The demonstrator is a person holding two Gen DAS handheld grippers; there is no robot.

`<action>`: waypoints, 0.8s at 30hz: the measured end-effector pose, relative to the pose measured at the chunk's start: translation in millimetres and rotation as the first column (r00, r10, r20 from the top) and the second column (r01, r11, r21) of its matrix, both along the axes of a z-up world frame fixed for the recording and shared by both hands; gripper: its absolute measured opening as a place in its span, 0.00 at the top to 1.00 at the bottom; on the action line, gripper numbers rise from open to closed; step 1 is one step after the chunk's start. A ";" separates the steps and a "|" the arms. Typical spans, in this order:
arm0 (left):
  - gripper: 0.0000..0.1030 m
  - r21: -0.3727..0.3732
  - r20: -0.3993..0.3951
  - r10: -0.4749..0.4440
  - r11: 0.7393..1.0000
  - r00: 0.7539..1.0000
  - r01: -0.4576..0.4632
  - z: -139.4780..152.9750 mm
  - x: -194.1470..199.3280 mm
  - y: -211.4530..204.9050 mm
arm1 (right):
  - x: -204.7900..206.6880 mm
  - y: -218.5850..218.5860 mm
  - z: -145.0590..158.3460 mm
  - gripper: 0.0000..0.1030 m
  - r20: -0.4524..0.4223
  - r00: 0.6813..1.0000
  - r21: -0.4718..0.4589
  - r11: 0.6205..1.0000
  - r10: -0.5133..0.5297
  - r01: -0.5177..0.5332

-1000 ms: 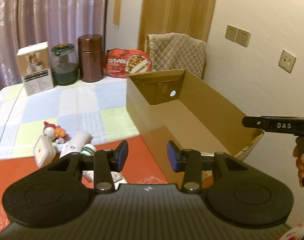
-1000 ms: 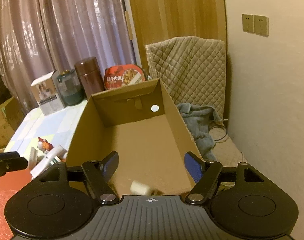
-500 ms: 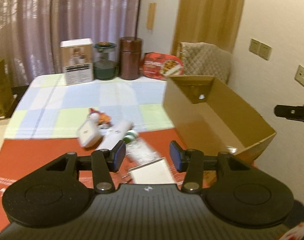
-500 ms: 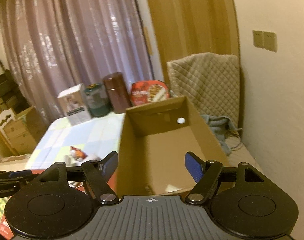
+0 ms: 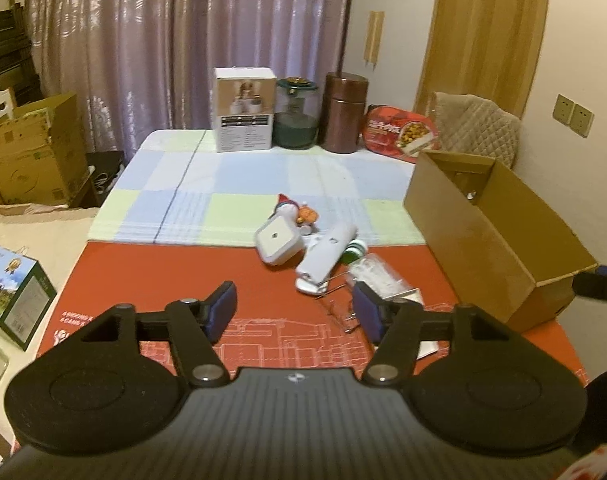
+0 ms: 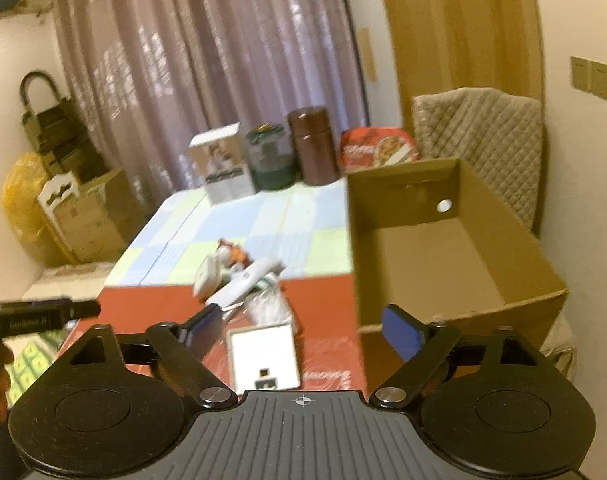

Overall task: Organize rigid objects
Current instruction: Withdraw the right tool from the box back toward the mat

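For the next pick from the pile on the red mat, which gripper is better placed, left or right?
Probably the left. The left gripper, its jaws just opened and empty, faces the white handheld device and the square white case fairly directly. The right gripper, also open and empty, sits nearer the cardboard box and a white card.

clutter (image 5: 323, 248) beside box (image 5: 483, 240) (open-topped)

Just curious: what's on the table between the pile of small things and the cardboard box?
Nothing: bare red mat separates the pile from the cardboard box, seen in the left wrist view.
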State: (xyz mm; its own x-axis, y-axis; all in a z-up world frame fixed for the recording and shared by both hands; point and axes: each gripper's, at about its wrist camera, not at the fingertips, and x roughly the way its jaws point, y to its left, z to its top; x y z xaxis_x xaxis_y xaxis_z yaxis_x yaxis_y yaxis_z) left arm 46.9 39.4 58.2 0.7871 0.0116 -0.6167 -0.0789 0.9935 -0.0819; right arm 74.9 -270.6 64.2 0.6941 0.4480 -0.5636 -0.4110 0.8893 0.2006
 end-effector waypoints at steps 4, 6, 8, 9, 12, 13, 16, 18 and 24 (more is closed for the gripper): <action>0.31 -0.003 -0.009 0.009 1.000 1.000 -0.009 -4.5 -1.7 9.8 | -3.2 16.6 -13.8 0.06 -0.018 0.999 -0.012 0.999 0.032 -0.032; 0.29 0.003 -0.008 -0.005 1.000 1.000 0.005 -7.4 -0.8 12.1 | -2.3 25.4 -19.9 0.05 -0.031 0.999 -0.019 0.999 0.042 -0.043; 0.25 0.009 -0.007 -0.020 1.000 1.000 0.020 -9.5 0.0 13.6 | -1.1 33.8 -26.6 0.03 -0.043 0.997 -0.024 0.998 0.060 -0.061; 0.23 0.011 -0.007 -0.024 1.000 1.000 0.024 -10.7 1.9 14.5 | -0.4 37.7 -30.0 0.03 -0.048 0.997 -0.027 0.997 0.066 -0.068; 0.19 0.006 -0.012 -0.026 1.000 1.000 0.026 -14.8 6.3 18.3 | 3.3 47.7 -40.6 0.02 -0.065 0.995 -0.036 0.996 0.081 -0.083; 0.19 0.004 -0.016 -0.027 1.000 1.000 0.027 -17.1 8.4 19.6 | 4.6 50.4 -43.7 0.02 -0.068 0.994 -0.039 0.995 0.085 -0.087; 0.19 0.004 -0.033 -0.025 1.000 0.999 0.025 -24.6 15.8 22.3 | 9.4 59.2 -53.6 0.02 -0.074 0.993 -0.043 0.994 0.094 -0.098; 0.18 0.001 -0.040 -0.021 1.000 0.999 0.021 -29.1 21.1 24.4 | 12.4 64.8 -59.7 0.02 -0.073 0.992 -0.043 0.993 0.106 -0.109; 0.15 -0.011 -0.063 -0.025 1.000 0.998 0.024 -44.8 39.2 27.2 | 25.9 85.2 -87.3 0.03 -0.079 0.989 -0.094 0.987 0.126 -0.133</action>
